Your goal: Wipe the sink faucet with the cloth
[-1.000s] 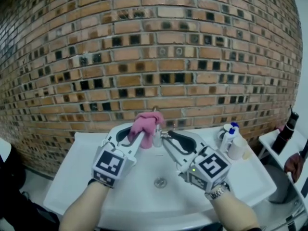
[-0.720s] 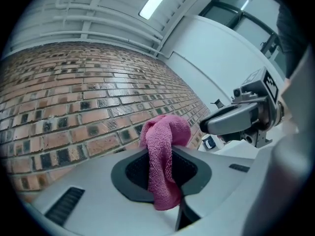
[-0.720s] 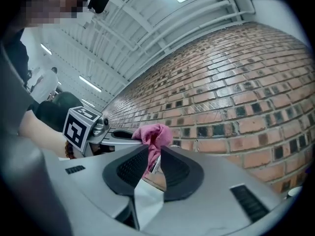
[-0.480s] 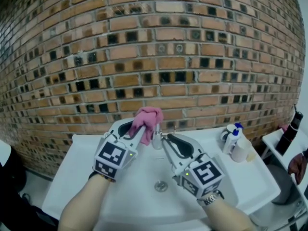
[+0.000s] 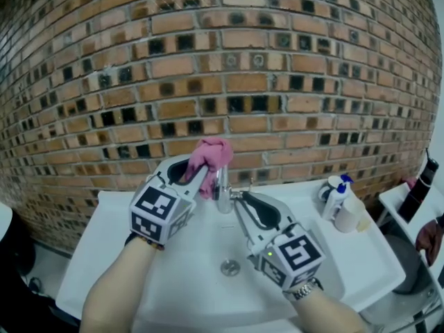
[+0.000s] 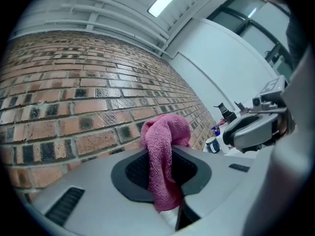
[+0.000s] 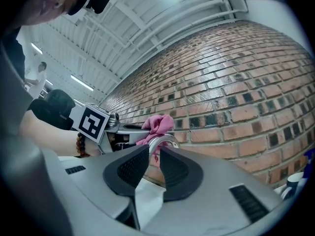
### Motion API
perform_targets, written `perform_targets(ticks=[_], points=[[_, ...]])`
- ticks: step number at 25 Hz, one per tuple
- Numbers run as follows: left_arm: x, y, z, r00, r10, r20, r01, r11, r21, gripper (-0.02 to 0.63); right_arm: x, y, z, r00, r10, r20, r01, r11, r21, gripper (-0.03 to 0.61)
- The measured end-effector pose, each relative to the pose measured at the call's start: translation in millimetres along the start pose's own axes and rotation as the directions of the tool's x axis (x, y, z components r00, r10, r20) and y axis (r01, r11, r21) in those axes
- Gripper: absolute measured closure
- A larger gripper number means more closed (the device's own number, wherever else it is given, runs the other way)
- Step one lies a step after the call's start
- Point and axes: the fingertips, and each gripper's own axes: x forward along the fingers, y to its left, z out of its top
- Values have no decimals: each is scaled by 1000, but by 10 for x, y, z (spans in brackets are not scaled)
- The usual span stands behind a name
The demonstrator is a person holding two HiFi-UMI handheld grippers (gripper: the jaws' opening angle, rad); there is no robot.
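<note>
Where the head view looks down, a white sink (image 5: pixel 104 255) sits against a brick wall (image 5: pixel 222 68), with the drain (image 5: pixel 230 267) low in the centre. Two bottles (image 5: pixel 336 198) stand on the sink's right rim, well apart from the work. The faucet (image 5: pixel 222 186) stands upright at frame centre, at the sink's back edge. The left gripper (image 5: pixel 198 175) reaches up from lower left, forearm bare, marker cube toward the camera. A pink cloth (image 5: pixel 211 155) is bunched at its tips, against the faucet's upper left side. The right gripper (image 5: pixel 237 196) comes in from lower right, tips at the faucet's right side, lower than the cloth. A watch (image 5: pixel 305 291) shows on that wrist.

Left gripper view: the jaws are pressed together on the cloth, which hangs between the pads and bulges above them. Wall fills the left; the right gripper and bottles sit at the right edge.

Right gripper view: the jaws are drawn near together with a slim gap, tips closing on the faucet's chrome arch. The cloth sits just behind the arch, touching it. A beaded bracelet (image 7: pixel 78 144) shows on the left wrist.
</note>
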Motion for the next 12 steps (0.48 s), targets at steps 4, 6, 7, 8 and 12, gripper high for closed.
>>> perform_targets(ticks=[4,6,7,8,12], points=[[82,47,-9,1000,-5,2,5,1000,-16,534,0,-5,-25,1000,1,-12,-1,1000,0,497],[127,72,-16,1000,-6,3,6,1000,-19,534,-2,-12,-41,1000,1,-18,-1,1000,3,497],[149,85,-18,1000,-7,3,7,1000,-20,535,-2,-16,-47,1000,1,-20,-1,1000,4,497],[172,99,-21,1000,-7,3,7,1000,-24,535,-1,-18,-50,1000,2,-22,-2,1000,5,497],[264,154,-43,1000,-10,5,11,999,-48,537,3,-18,-53,1000,5,-23,-5,1000,7,497]])
